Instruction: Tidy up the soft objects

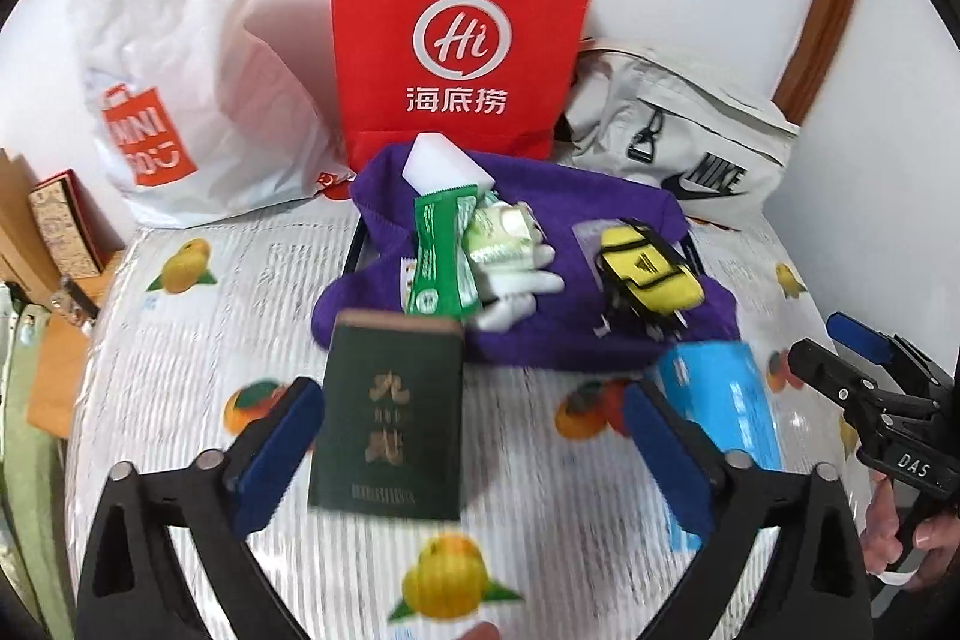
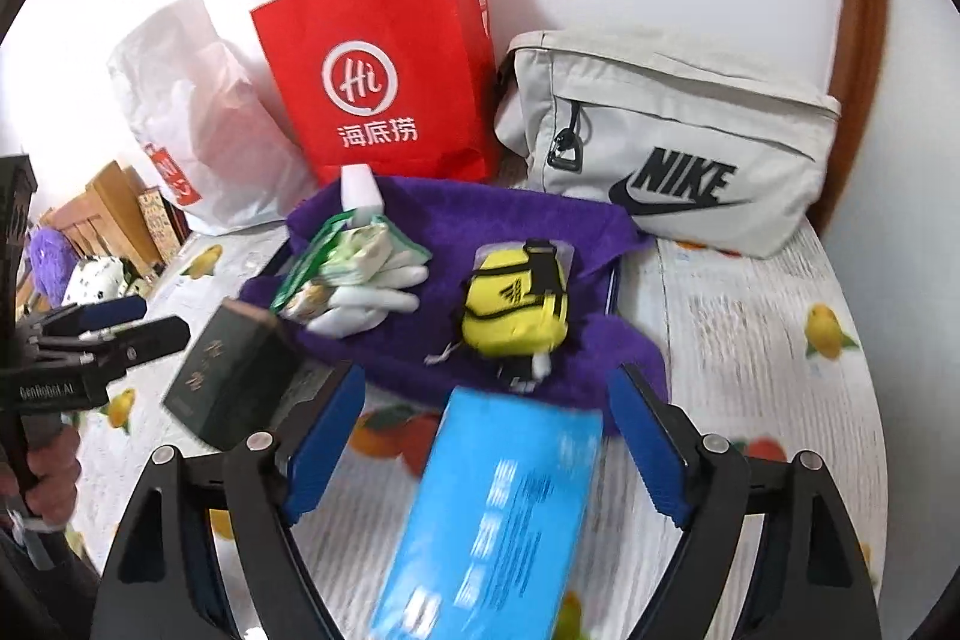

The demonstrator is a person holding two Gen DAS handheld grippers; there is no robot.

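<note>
A purple towel (image 1: 540, 340) (image 2: 480, 214) lies on the table, carrying a green packet (image 1: 441, 250), white gloves (image 1: 522, 280) (image 2: 372, 292), a white block (image 1: 444, 163) and a small yellow pouch (image 1: 651, 271) (image 2: 516, 310). A dark green box (image 1: 390, 412) (image 2: 234, 382) lies between the fingers of my open left gripper (image 1: 474, 454). A blue pack (image 2: 504, 514) (image 1: 726, 400) lies between the fingers of my open right gripper (image 2: 486, 454). Neither gripper clamps anything.
A red paper bag (image 1: 462, 34) (image 2: 384, 82), a white plastic bag (image 1: 180, 70) (image 2: 198, 100) and a grey Nike bag (image 1: 684, 136) (image 2: 672, 142) stand along the back wall. The fruit-print tablecloth (image 1: 210, 340) covers the table. Boxes (image 1: 54, 220) stand at the left.
</note>
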